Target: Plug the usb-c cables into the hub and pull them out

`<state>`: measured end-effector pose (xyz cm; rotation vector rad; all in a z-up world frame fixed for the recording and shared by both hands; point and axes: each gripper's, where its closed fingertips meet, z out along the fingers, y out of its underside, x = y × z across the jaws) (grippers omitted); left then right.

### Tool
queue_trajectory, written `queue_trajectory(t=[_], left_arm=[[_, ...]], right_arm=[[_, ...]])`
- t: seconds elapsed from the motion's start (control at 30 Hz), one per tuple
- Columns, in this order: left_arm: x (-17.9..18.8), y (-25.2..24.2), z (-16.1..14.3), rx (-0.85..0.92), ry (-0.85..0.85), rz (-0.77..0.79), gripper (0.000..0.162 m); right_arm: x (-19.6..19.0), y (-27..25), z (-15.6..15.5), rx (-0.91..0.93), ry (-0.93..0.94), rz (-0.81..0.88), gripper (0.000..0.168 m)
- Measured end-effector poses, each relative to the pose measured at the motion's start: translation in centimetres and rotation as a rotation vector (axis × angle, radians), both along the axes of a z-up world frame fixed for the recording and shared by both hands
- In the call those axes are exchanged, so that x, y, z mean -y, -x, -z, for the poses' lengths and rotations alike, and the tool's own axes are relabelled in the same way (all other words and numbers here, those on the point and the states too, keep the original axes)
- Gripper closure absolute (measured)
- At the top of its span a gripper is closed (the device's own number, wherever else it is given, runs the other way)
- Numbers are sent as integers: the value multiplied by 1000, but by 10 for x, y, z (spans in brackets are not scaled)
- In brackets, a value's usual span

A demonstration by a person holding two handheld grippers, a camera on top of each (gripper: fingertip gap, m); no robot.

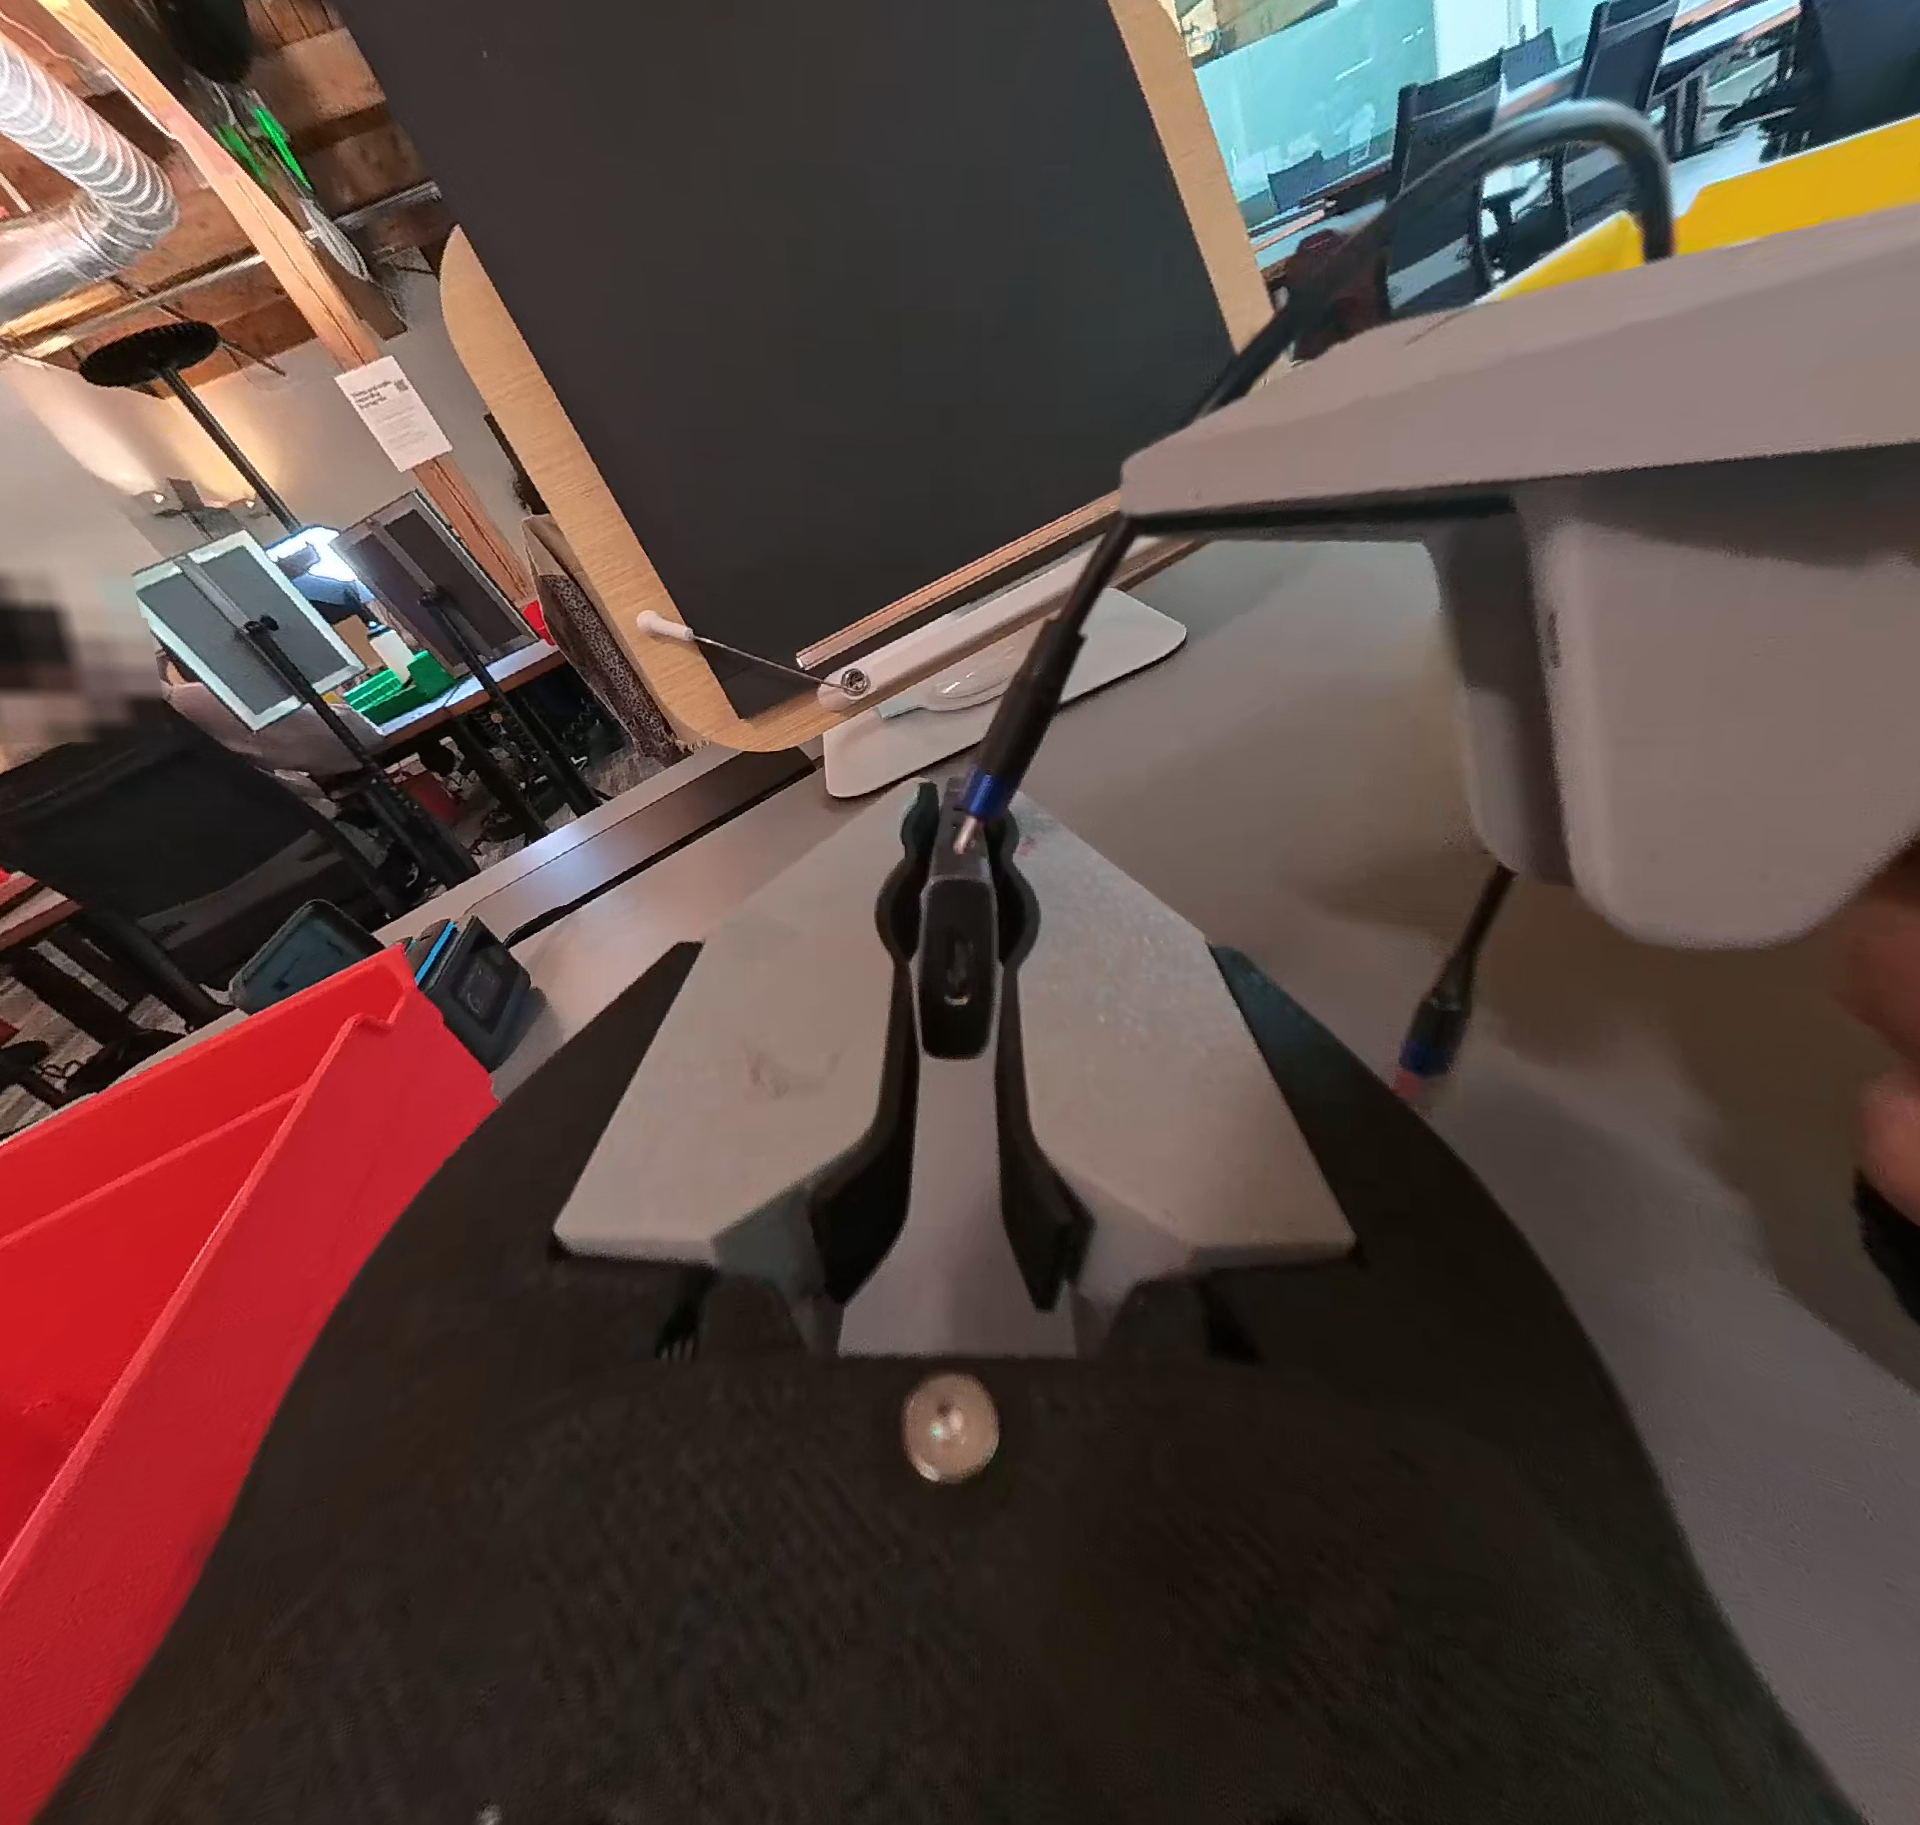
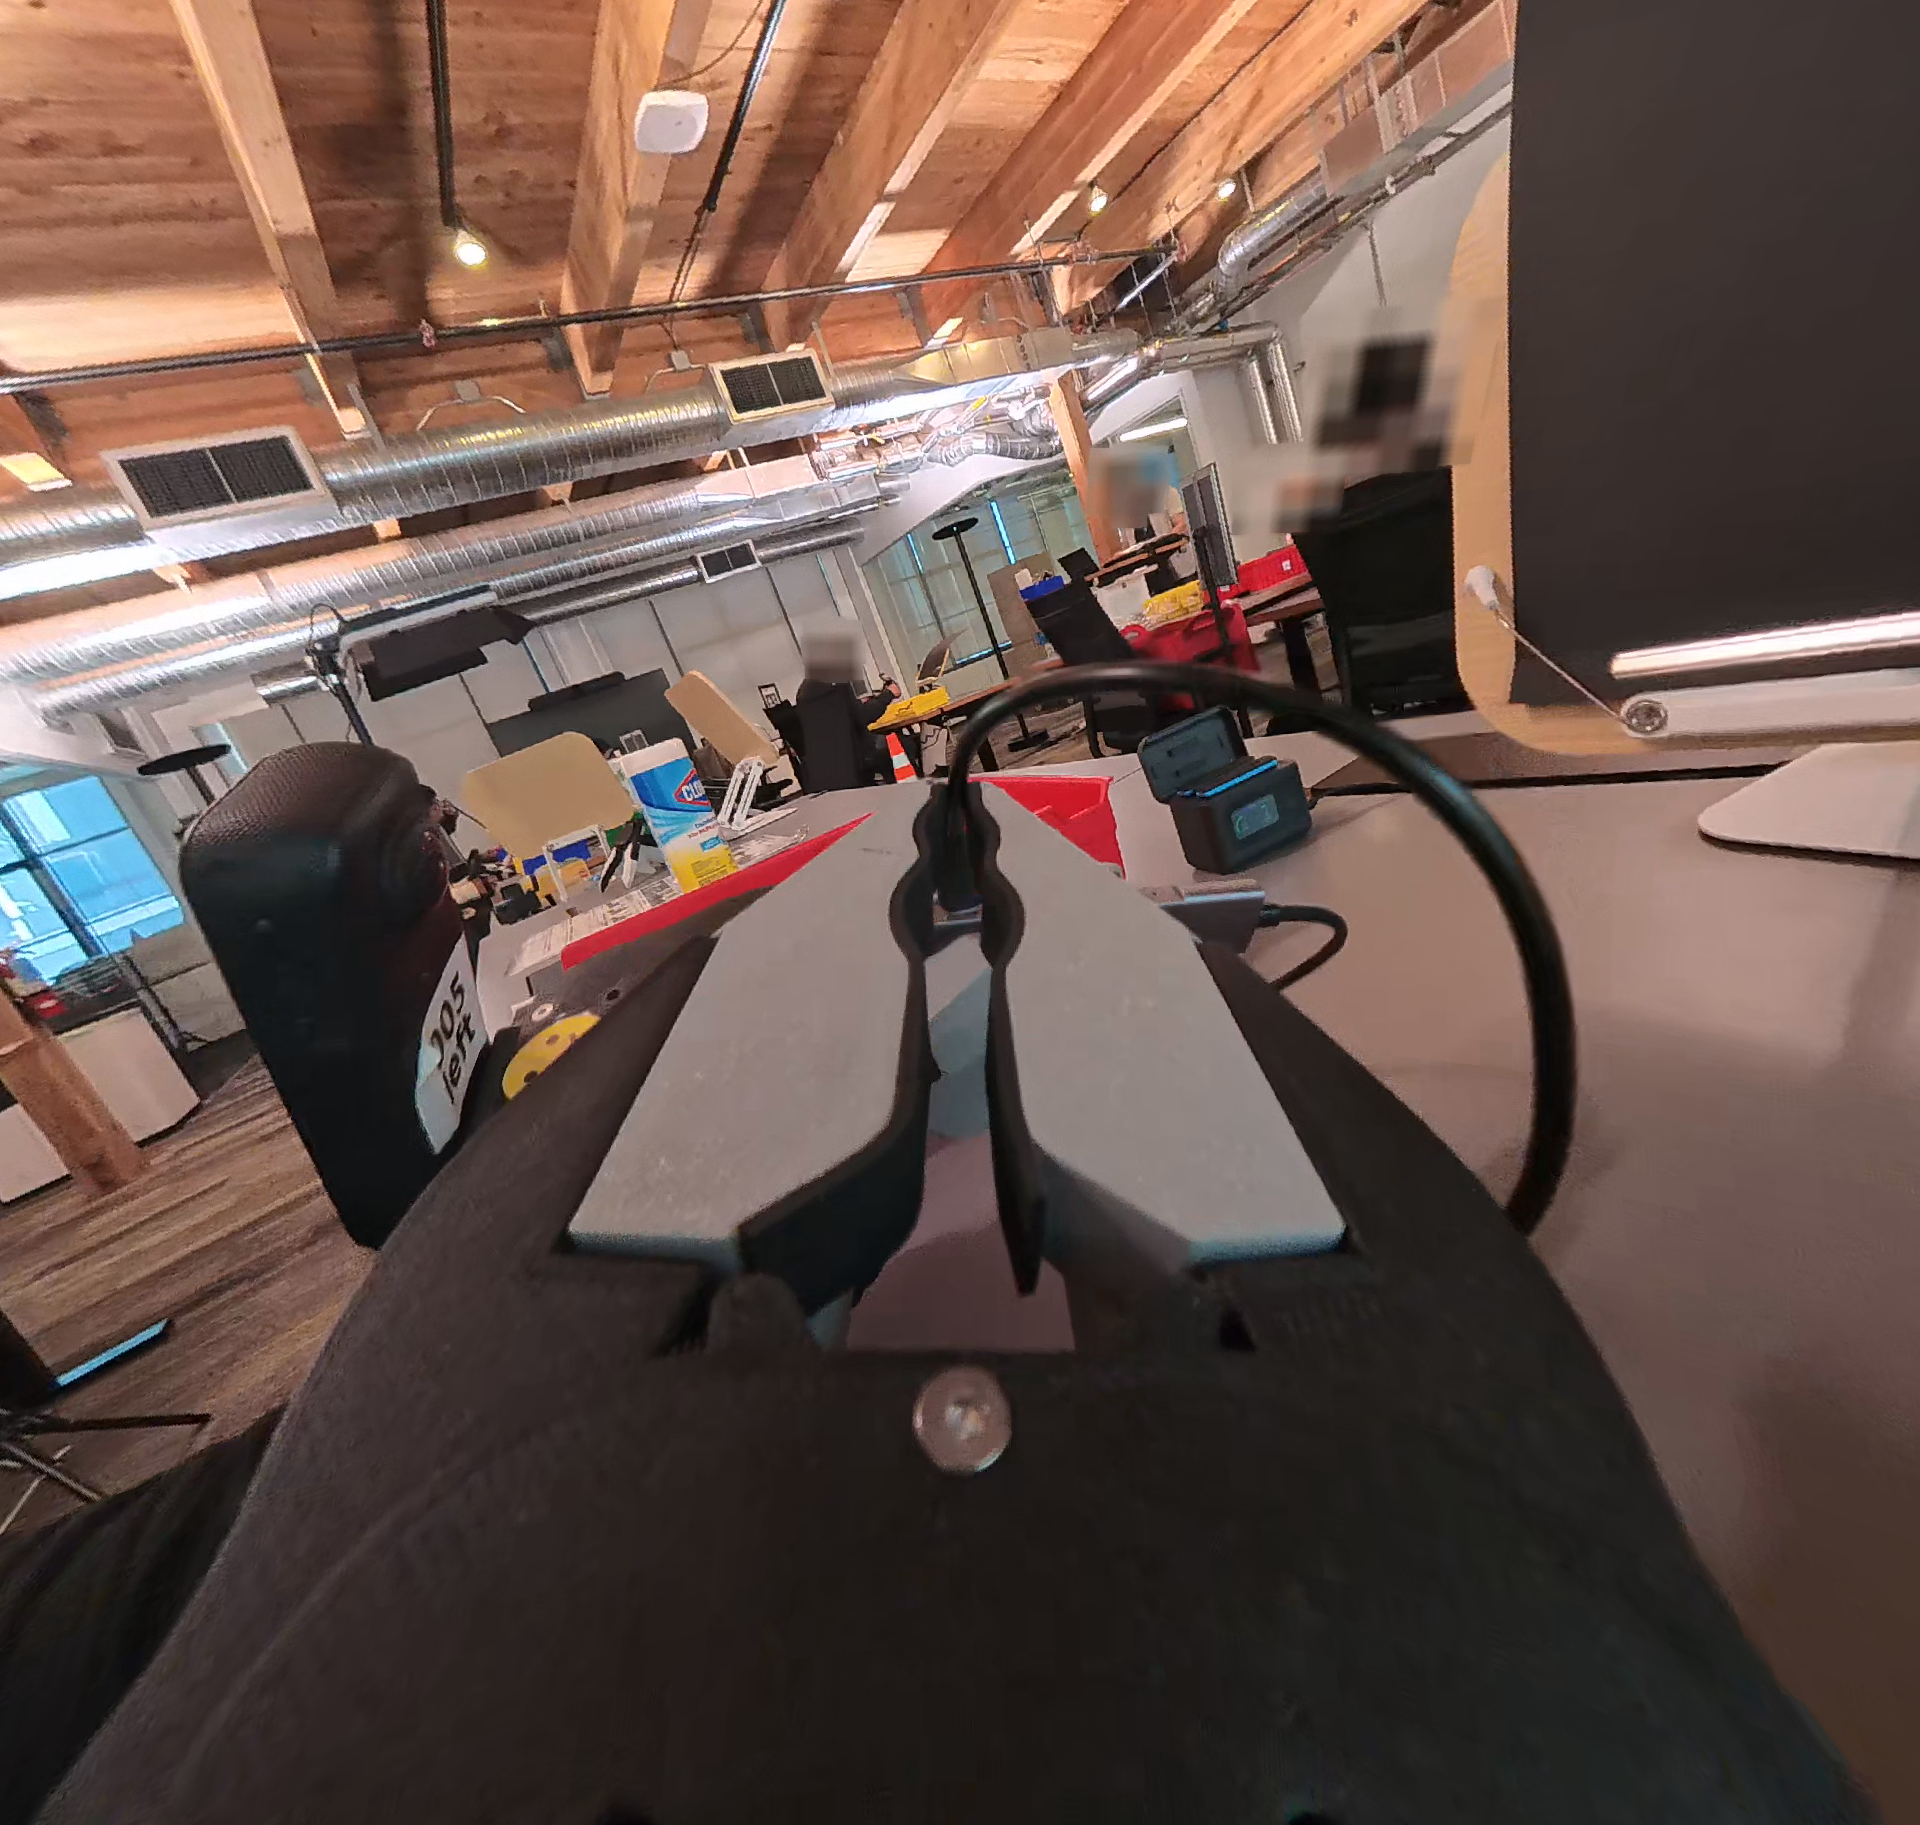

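Left gripper [image 1: 961, 840] is closed on the dark hub [image 1: 956, 944], pinching it edge-up between grey fingers [image 1: 790, 1027] above the grey desk [image 1: 1299, 695]. Right gripper [image 2: 956, 861] has its fingers clamped on a black usb-c cable [image 2: 1496, 871], whose blue-ringed plug [image 1: 987, 804] sits with its metal tip at the hub's far end; whether it is seated I cannot tell. A second plug [image 1: 1439, 1012] hangs nearby. A red bin [image 1: 208, 1204] and a black charging case [image 2: 1231, 799] lie further out
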<state>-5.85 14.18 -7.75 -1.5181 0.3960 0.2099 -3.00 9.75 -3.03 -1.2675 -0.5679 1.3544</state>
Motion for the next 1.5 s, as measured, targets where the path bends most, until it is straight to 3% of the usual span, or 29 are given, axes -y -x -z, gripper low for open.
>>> queue_trajectory(t=[0.2,0.67,1.0,1.27,1.5], left_arm=[[0,-1,2,-56,-6,-13,156],[-4,-16,16,-389,-6,-56,155],[-3,-18,23,-381,38,-41,156],[0,-23,25,-381,55,-16,156],[1,-26,19,-380,19,-13,156]], right_arm=[[-4,-3,5,30,18,-6,168],[-6,-12,17,228,-9,-150,168],[-4,-16,32,358,-100,-110,168],[1,-16,32,479,-290,0,168],[5,-18,26,414,-294,-21,168]])
